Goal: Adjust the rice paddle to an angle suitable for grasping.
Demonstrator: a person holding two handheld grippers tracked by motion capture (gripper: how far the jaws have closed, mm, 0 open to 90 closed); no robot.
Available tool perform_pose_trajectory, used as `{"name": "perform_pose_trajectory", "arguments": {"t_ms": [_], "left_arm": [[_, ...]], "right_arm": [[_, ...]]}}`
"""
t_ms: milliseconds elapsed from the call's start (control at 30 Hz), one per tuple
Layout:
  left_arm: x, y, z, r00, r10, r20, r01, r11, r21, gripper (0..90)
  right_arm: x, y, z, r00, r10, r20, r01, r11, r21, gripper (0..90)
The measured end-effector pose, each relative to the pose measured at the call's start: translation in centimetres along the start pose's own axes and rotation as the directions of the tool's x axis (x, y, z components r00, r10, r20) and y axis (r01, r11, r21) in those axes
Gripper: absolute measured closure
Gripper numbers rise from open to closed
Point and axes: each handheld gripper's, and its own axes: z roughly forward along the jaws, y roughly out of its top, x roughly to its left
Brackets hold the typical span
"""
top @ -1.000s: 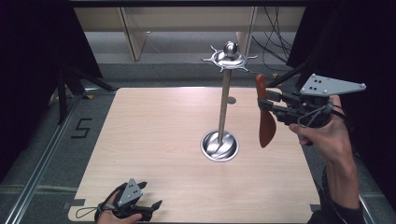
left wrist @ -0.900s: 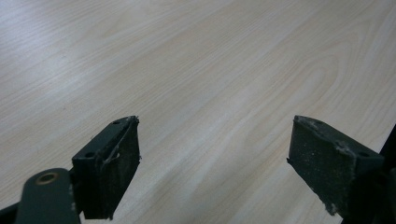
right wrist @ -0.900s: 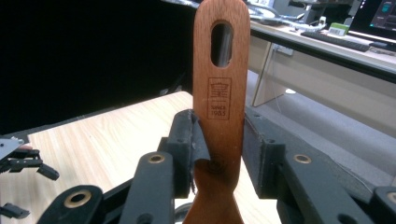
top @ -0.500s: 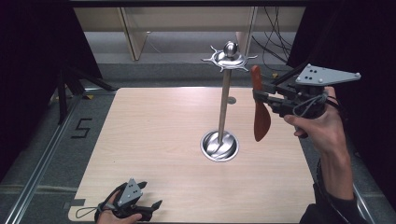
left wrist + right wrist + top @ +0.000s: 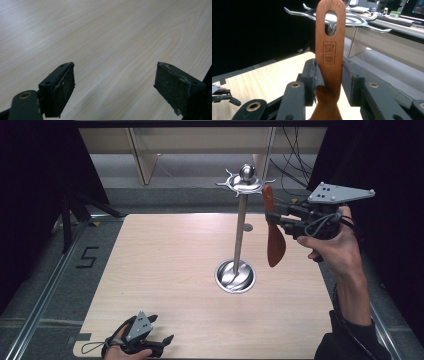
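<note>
Right gripper (image 5: 278, 218), jaws clamped on reddish-brown wooden spatula (image 5: 273, 234), has carried it leftward beside the steel hook stand (image 5: 241, 227); hanging likely next. Left gripper (image 5: 159, 344) rests wide open, empty.

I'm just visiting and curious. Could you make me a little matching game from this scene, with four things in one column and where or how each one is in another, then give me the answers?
Things:
1. wooden spatula
2. left gripper
3. metal stand
4. right gripper

States:
A. open, low at the table's near edge
B. upright in the middle of the table, hooks at its top
C. held in the air, hanging hole uppermost
D. shut on a handle, raised beside the hooks

Pairs: 1-C, 2-A, 3-B, 4-D
</note>
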Motion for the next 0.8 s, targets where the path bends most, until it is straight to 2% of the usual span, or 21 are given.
{"name": "perform_pose_trajectory", "arguments": {"t_ms": [100,133,233,267,333,400,467,500,533,567,600,633,667,700,767,800], "left_arm": [[-0.2,0.0,0.1,0.9998,-0.019,0.007,0.019,0.9995,-0.023,15.7],[0.0,0.1,0.1,0.9999,0.011,0.007,-0.011,0.9997,-0.024,15.7],[0.0,0.1,0.1,1.0,0.007,0.007,-0.007,0.9997,-0.024,15.7],[0.0,0.1,0.0,0.9998,0.016,0.008,-0.016,0.9997,-0.018,15.7],[0.0,0.1,0.1,0.9999,0.01,0.007,-0.009,0.9997,-0.024,15.7],[0.0,0.1,0.1,0.9999,0.011,0.007,-0.011,0.9997,-0.023,15.7],[0.2,0.1,-0.1,0.9993,0.036,-0.002,-0.036,0.9993,-0.004,15.7],[0.0,0.1,0.1,0.9999,0.011,0.006,-0.011,0.9996,-0.025,15.7],[0.0,0.1,0.1,0.9999,0.008,0.007,-0.008,0.9997,-0.023,15.7],[0.0,0.1,0.1,0.9999,0.008,0.009,-0.008,0.9997,-0.024,15.7],[0.1,0.1,0.0,0.9996,0.029,0.003,-0.028,0.9995,-0.014,15.7],[0.2,0.1,-0.1,0.9992,0.039,-0.001,-0.039,0.9992,-0.003,15.7],[0.2,0.1,-0.1,0.9992,0.04,-0.001,-0.04,0.9992,-0.005,15.7],[0.2,0.1,-0.1,0.9991,0.042,-0.001,-0.042,0.9991,-0.004,15.7],[0.0,0.1,0.1,0.9999,0.013,0.007,-0.013,0.9996,-0.024,15.7],[0.1,0.1,0.0,0.9995,0.03,0.001,-0.03,0.9995,-0.006,15.7]], "right_arm": [[-0.1,0.1,0.4,1.0,-0.004,0.002,0.004,1.0,0.006,67.1],[-0.1,0.1,0.5,1.0,0.004,-0.001,-0.004,1.0,0.013,67.1],[-0.1,0.1,0.9,0.9998,0.012,-0.013,-0.012,1.0,0.02,67.1],[-0.3,0.1,1.0,1.0,0.0,-0.005,0.0,1.0,0.016,67.1],[-0.2,0.0,1.1,0.9998,0.016,-0.009,-0.016,1.0,0.025,67.1],[-0.4,0.1,1.3,0.9999,0.012,-0.006,-0.012,1.0,0.024,67.1],[-0.5,0.0,1.5,0.9999,0.016,-0.004,-0.016,1.0,0.027,67.0],[-0.4,0.0,1.5,0.9995,0.029,-0.008,-0.029,0.999,0.033,67.0],[-0.5,0.0,1.6,0.9996,0.027,-0.008,-0.027,0.999,0.027,67.0],[-0.6,-0.1,1.7,0.9997,0.023,-0.012,-0.023,0.999,0.026,67.0],[-0.5,-0.1,1.8,0.9993,0.033,-0.017,-0.032,0.999,0.031,67.0],[-0.6,-0.2,1.8,0.9998,0.017,-0.008,-0.017,0.999,0.03,67.0],[-0.5,-0.3,1.8,0.9991,0.04,-0.015,-0.04,0.999,0.031,67.0],[-0.6,-0.4,1.8,0.9996,0.025,-0.01,-0.024,0.999,0.027,67.0],[-0.6,-0.6,1.8,0.9989,0.038,-0.025,-0.038,0.999,0.028,67.0],[-0.6,-0.7,1.8,0.9988,0.039,-0.028,-0.039,0.999,0.025,67.0]]}}
